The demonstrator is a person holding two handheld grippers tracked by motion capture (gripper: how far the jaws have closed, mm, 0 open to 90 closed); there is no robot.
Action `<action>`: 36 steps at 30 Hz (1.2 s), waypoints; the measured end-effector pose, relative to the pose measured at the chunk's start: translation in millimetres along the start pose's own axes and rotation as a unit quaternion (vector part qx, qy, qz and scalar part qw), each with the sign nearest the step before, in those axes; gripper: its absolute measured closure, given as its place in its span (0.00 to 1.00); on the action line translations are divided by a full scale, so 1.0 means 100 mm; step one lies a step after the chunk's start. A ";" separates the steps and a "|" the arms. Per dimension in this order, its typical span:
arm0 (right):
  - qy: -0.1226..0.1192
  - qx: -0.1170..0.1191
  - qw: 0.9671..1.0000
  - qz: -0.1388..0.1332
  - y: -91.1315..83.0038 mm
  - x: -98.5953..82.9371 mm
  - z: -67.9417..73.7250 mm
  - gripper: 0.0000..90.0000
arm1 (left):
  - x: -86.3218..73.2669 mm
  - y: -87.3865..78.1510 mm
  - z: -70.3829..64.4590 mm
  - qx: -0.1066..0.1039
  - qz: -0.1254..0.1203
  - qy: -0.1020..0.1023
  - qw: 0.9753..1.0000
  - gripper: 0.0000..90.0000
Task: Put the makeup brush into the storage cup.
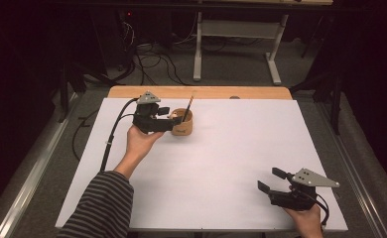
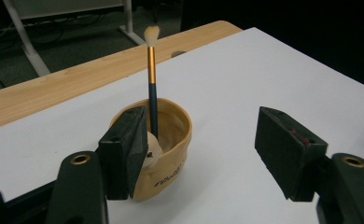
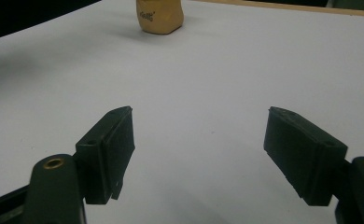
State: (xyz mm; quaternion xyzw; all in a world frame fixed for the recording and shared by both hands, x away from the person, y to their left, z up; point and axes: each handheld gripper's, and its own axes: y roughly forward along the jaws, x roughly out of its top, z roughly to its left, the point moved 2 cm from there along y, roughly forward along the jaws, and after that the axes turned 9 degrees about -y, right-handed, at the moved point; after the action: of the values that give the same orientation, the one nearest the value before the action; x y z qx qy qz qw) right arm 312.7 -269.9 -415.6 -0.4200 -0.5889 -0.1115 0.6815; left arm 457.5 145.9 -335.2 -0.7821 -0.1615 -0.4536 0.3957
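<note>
A: At a white-topped table [image 1: 206, 168], a person in a striped sleeve [image 1: 102, 203] holds the left gripper [image 1: 165, 117] up against a small tan cup [image 1: 182, 123] at the far left of the work surface.

B: And what is in the cup?

A: A brush [image 2: 151, 81] stands upright in it, pale bristles at the top, a gold band below them and a dark handle running down inside. A pale rounded thing [image 2: 151, 150] also sits in the cup, partly hidden behind one jaw.

B: How does the left gripper stand?

A: Its jaws are spread wide. In the left gripper view, one jaw sits at the cup's near rim, over the cup's mouth and just beside the brush handle; the other hangs well off to the side over bare white surface. Nothing is pinched between them. Whether the near jaw actually touches the rim cannot be told.

B: The right gripper?

A: The right gripper [image 1: 273, 179] rests low at the near right corner of the table, held by the person's right hand [image 1: 308, 218], well apart from the cup. Its jaws are likewise spread, with only the white surface between them. In the right gripper view the cup [image 3: 160, 16] shows far off at the top, dark lettering on its side.

B: And the setting?

A: A wooden table edge [image 1: 199, 92] runs behind the white top; beyond it, cables [image 1: 152, 59] lie on a dim floor beside a white desk frame [image 1: 236, 44].
</note>
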 end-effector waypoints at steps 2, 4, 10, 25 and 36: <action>0.000 0.000 1.000 0.000 0.00 0.00 0.00 0.29 | -0.01 -0.01 0.01 -0.001 0.002 0.000 1.000 0.39; 0.001 0.000 1.000 0.001 0.00 0.00 0.00 0.29 | -0.02 -0.03 0.01 -0.001 0.002 0.000 1.000 0.39; 0.001 0.000 1.000 0.002 0.00 0.00 0.00 0.29 | -0.04 -0.07 0.04 0.000 -0.002 -0.005 1.000 0.39; 0.000 -0.001 1.000 0.003 0.00 0.00 0.00 0.29 | -0.09 -0.18 0.05 0.000 -0.007 -0.003 1.000 0.39; 0.003 -0.001 1.000 0.003 0.01 0.00 0.00 0.29 | -0.14 -0.30 0.02 0.008 -0.010 0.016 1.000 0.39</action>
State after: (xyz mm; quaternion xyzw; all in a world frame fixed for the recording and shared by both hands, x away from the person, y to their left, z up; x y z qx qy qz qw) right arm 313.0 -269.5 -416.0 -0.4219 -0.5855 -0.1112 0.6832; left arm 433.1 167.7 -332.9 -0.7698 -0.1662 -0.4689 0.3999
